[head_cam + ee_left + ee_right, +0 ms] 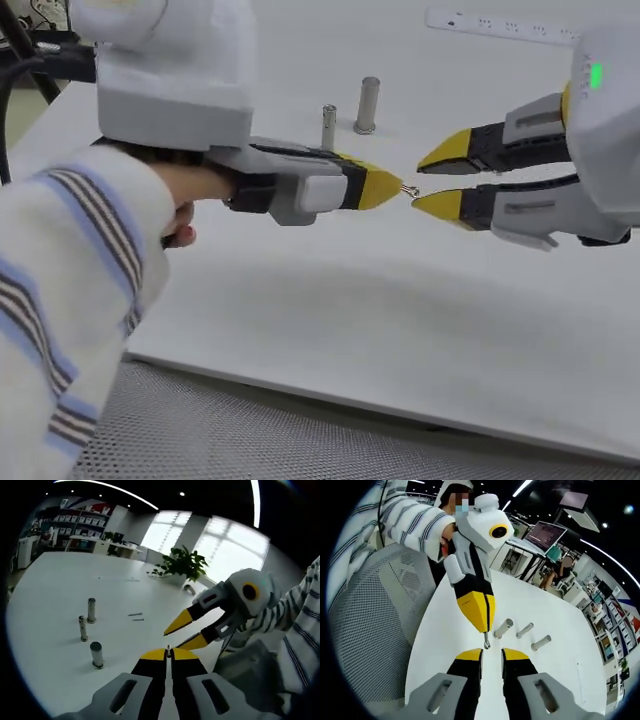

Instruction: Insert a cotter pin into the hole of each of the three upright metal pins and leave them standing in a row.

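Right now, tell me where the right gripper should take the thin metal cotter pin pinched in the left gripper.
Probably the looped end of the thin metal cotter pin, its only bare part, sticking out past the shut left gripper. Bring the open right gripper in head-on, one jaw either side of the loop.

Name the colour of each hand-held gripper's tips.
Yellow on the left hand-held gripper and right hand-held gripper; head view.
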